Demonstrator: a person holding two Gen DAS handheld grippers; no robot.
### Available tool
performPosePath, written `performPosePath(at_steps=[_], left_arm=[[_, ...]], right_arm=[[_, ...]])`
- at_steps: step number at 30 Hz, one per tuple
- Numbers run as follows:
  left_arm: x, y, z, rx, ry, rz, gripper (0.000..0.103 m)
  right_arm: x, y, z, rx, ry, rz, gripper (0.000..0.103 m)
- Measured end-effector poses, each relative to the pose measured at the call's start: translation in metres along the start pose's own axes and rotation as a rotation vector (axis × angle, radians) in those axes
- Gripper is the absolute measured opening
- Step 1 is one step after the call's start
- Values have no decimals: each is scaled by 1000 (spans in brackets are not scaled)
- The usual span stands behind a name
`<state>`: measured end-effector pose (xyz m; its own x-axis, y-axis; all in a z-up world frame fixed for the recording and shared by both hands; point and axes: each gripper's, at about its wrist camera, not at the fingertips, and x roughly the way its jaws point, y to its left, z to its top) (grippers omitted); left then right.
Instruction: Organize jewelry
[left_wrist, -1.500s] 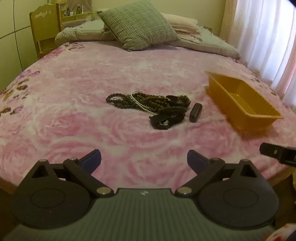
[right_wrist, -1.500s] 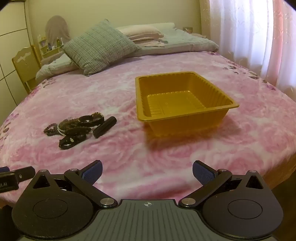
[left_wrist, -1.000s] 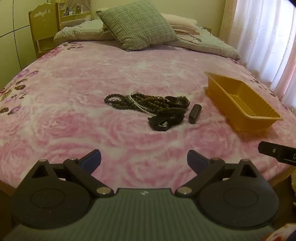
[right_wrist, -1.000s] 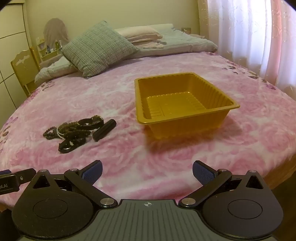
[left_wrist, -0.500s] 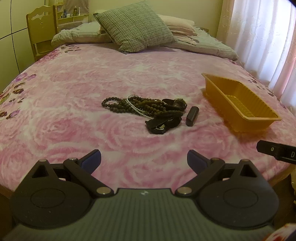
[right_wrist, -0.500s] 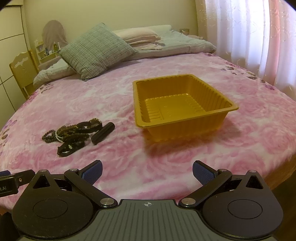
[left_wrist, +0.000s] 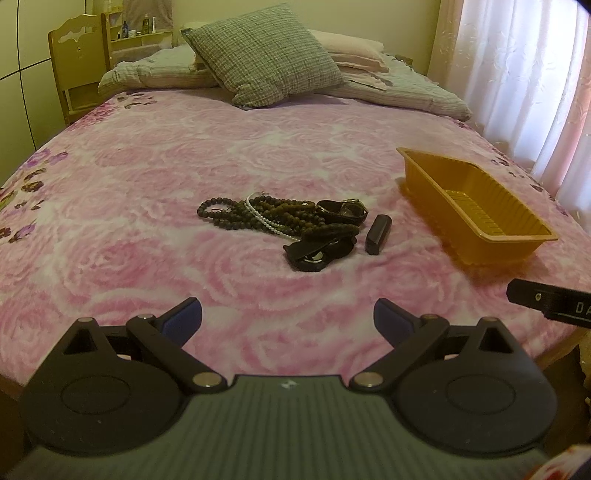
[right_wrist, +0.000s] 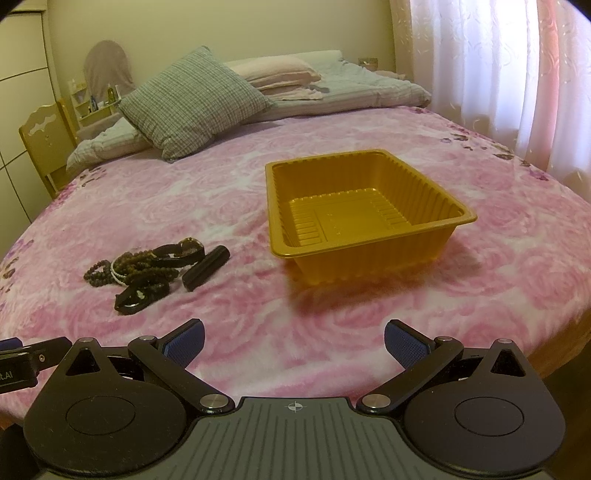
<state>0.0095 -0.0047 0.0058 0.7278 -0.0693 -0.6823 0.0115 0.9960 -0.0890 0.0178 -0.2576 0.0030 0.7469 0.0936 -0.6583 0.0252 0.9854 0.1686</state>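
Note:
A pile of jewelry (left_wrist: 280, 218) lies mid-bed: dark bead strands, a thin white bead strand (left_wrist: 264, 219), a watch (left_wrist: 343, 208), a black bracelet (left_wrist: 316, 253) and a small black bar (left_wrist: 377, 229). The same jewelry pile (right_wrist: 147, 271) appears at the left of the right wrist view, beside the black bar (right_wrist: 206, 267). An empty yellow plastic tray (right_wrist: 275, 206) sits to its right, and the tray (left_wrist: 436, 192) shows edge-on in the left wrist view. My left gripper (left_wrist: 288, 319) is open, well short of the pile. My right gripper (right_wrist: 294, 341) is open in front of the tray, holding nothing.
A pink rose-patterned blanket (left_wrist: 147, 184) covers the bed. A checked pillow (left_wrist: 266, 55) and folded bedding (right_wrist: 332, 88) lie at the far end. A wooden chair (left_wrist: 77, 70) stands at the back left, white curtains (right_wrist: 498, 74) at the right. The bed edge runs just below both grippers.
Both grippers have drifted slightly forward and up over the bed; the pile and tray sit a little lower in view. Fingers stayed open and nothing was touched.

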Motion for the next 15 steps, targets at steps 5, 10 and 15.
performPosePath(at_steps=[5,10,15], left_arm=[[0,-2,1,3,-3,-4,99],[0,-3,2,4,-4,-6,99],[0,-4,3,4,-3,-8,99]], right_arm=[[0,0,0,0,0,1,103],[1,0,1,1,0,0,103],[1,-1,1,2,-1,1,103]])
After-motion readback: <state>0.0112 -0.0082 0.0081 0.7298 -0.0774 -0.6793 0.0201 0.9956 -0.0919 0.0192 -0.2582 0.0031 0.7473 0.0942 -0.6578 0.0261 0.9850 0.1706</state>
